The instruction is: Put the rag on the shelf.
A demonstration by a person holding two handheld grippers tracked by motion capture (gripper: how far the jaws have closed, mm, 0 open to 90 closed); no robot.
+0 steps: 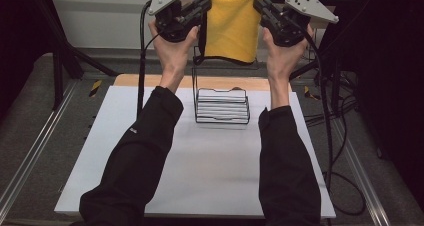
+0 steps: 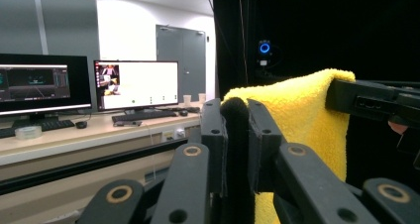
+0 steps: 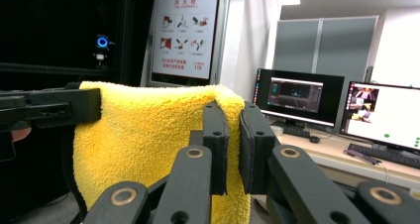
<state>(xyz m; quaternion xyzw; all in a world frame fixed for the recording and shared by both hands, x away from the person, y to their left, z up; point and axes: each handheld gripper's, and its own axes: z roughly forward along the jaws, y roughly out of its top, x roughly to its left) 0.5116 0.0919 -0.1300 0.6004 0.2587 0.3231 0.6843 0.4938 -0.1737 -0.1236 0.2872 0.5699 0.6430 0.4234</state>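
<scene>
A yellow towel [image 1: 232, 26] hangs folded, held up high above the far edge of the table. My left gripper [image 1: 206, 5] is shut on its upper left corner and my right gripper [image 1: 258, 4] is shut on its upper right corner. In the left gripper view my left gripper [image 2: 236, 116] pinches the towel [image 2: 297, 115] between its jaws, and the other gripper's black jaw grips the far corner. In the right gripper view my right gripper [image 3: 233, 117] clamps the towel [image 3: 143, 135] edge. A black wire rack [image 1: 222, 103] stands on the white table [image 1: 210, 171] below the towel.
The rack's tall wire frame rises just under the towel's lower edge. Cables trail from both grippers down the table's sides. A desk with monitors [image 2: 136, 85] and a keyboard stands beyond the table, and a poster [image 3: 185, 33] hangs on the wall.
</scene>
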